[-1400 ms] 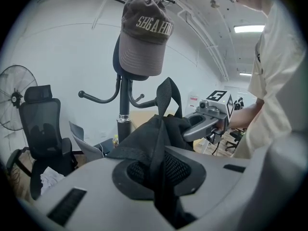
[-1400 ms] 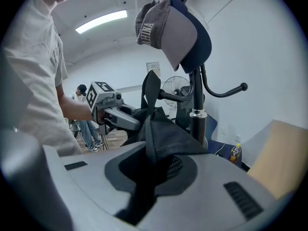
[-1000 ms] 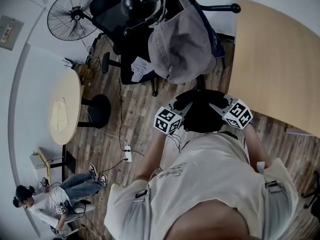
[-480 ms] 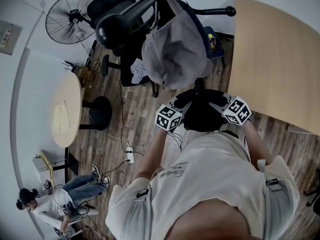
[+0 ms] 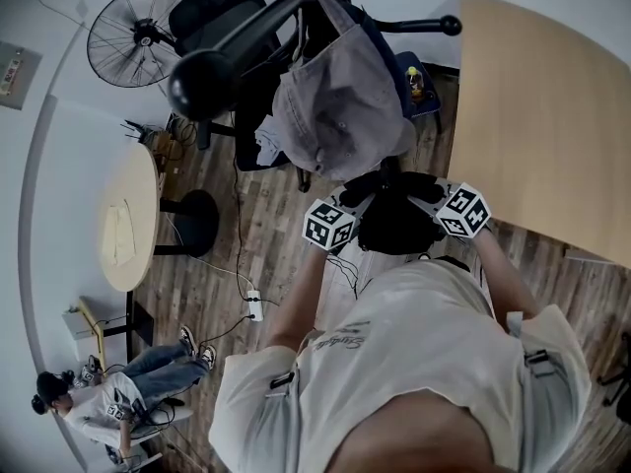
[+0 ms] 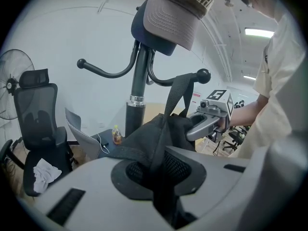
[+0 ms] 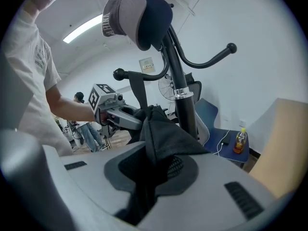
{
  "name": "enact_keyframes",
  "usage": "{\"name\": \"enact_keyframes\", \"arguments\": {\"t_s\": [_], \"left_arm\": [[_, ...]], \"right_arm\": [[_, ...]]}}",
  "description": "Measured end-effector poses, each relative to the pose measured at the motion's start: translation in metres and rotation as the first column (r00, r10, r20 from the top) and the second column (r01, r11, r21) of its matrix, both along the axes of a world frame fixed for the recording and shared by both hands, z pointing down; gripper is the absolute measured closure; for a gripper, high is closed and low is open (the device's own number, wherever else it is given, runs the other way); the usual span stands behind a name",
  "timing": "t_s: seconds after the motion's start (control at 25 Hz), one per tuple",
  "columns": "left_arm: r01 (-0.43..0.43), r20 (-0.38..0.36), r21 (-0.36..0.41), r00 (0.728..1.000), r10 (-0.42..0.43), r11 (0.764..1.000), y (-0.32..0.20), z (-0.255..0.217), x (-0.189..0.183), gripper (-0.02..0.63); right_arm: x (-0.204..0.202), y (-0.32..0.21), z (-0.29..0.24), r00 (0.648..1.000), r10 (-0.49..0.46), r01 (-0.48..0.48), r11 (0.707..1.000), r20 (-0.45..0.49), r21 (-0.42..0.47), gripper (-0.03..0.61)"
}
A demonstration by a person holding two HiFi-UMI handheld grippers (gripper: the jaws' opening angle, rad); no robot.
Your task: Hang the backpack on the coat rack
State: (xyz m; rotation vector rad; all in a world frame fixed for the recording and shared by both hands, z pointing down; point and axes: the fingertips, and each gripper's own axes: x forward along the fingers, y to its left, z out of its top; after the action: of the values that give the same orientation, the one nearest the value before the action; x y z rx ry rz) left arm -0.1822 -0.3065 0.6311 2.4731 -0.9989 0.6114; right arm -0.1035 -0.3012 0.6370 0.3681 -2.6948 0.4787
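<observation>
Filling the gap between both pairs of jaws, the black woven fabric of the backpack (image 6: 159, 134) hides the pads themselves. The left gripper (image 6: 161, 179) and the right gripper (image 7: 147, 177) are each clamped shut on a fold of it, holding the bag up between them just in front of the coat rack (image 6: 139, 81). In the head view the bag is a dark lump between the two marker cubes, its outline hard to make out, and the person's own chest blocks the lower part of that view. A flat webbing strap (image 6: 177, 95) rises from the bag to a curved rack arm that ends in a ball; whether it lies over the arm cannot be told. The rack is a dark round pole with a metal collar and bent, ball-tipped arms. A grey cap (image 6: 175, 8) with lettering sits on top, over a dark blue rounded thing that cannot be identified. Around stand a mesh office chair (image 6: 36, 114) with a crumpled white cloth (image 6: 43, 170) on its seat, a fan (image 5: 133, 33), a round pale tabletop (image 5: 128, 220) and a rectangular wooden tabletop (image 5: 542, 116). A small bottle (image 7: 239, 141) sits on a blue chair (image 7: 208, 117) behind the pole, and a seated person (image 5: 99, 402) is well apart on the plank floor (image 5: 266, 235).
</observation>
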Motion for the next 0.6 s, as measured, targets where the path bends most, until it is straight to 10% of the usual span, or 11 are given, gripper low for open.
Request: {"name": "enact_keyframes", "arguments": {"t_s": [0.6], "left_arm": [[0.049,-0.048,-0.026,0.998,-0.050,0.998,-0.020,0.009,-0.004,0.560]], "right_arm": [[-0.004,-0.030,0.013,0.997,0.026,-0.022,0.999,-0.077,0.047,0.520]]}}
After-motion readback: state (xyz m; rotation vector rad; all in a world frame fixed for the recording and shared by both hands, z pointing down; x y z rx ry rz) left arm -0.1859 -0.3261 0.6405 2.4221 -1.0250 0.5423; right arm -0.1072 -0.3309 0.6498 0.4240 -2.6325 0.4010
